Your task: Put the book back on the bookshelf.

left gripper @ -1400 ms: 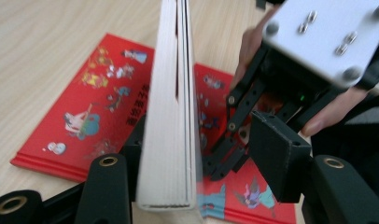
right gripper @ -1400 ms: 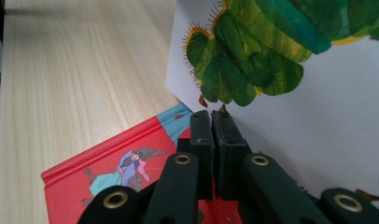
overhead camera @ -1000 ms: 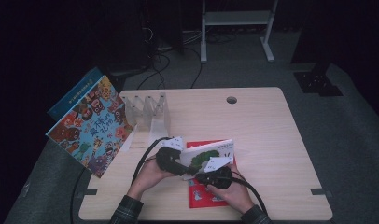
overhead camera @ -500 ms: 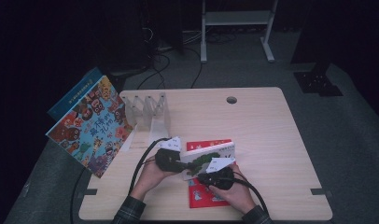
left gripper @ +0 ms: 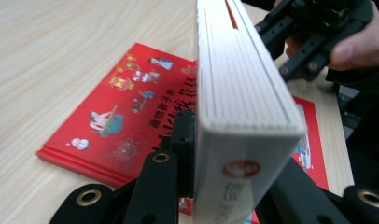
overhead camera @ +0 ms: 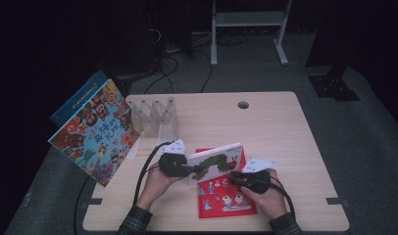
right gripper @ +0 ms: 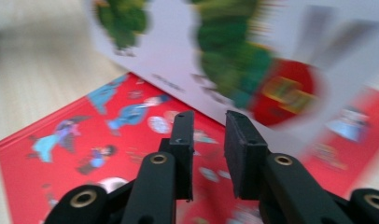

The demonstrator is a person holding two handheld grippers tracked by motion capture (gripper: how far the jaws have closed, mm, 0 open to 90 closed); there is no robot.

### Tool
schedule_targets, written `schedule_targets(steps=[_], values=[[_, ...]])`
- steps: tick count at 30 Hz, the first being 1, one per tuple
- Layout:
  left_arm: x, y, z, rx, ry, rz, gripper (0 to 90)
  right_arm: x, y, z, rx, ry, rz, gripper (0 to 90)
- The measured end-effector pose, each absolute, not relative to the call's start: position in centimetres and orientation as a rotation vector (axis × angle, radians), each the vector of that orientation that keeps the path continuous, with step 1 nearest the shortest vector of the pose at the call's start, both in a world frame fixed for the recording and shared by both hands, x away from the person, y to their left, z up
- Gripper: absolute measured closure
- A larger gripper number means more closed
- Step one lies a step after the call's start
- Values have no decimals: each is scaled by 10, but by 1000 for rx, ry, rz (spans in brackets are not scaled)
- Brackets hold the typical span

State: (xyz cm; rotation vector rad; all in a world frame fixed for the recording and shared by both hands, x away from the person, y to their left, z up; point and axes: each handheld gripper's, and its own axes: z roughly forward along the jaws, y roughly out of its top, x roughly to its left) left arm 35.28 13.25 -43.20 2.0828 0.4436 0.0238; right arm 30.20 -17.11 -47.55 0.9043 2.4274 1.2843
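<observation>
The left gripper (overhead camera: 183,169) pinched the white caterpillar board book (overhead camera: 217,162) on edge above the flat red picture book (overhead camera: 224,198), its long axis running toward the table's far-right side; the right gripper (overhead camera: 237,179), jaws just opening and empty, stood beside it.

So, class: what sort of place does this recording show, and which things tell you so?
Probably a recording studio or lab, not a home: a lone wooden table on grey carpet with dark surroundings, cables on the floor, and a metal stand behind. Picture books and a clear book rack are the props.
</observation>
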Motion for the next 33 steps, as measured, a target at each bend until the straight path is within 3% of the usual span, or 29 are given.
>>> schedule_targets(steps=[16,33], values=[[351,168,-411,2027,546,105,752,334,-249,-492,1267,2158,1090,434],[336,236,-391,1940,665,186,752,345,-260,-502,1349,2133,981,282]])
